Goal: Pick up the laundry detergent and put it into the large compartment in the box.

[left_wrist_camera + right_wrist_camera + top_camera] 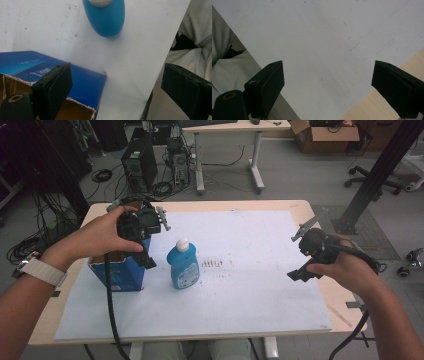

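You hold the left gripper (145, 242) released above the open blue cardboard box (119, 272), just left of the blue plastic bottle (183, 266), while the right gripper (306, 256) is also released.

The high view sits above the person's side of the table (300, 210), looking forward and down, far enough back to catch the whole white sheet (250, 295) plus the floor behind. The left gripper view rides close over the blue box (82, 82), aimed down along its jaws at the sheet and the blue bottle (105, 18) (both also in the high view). The right gripper view looks down at the sheet's edge (324, 50) from close up, probably near the table's right corner.
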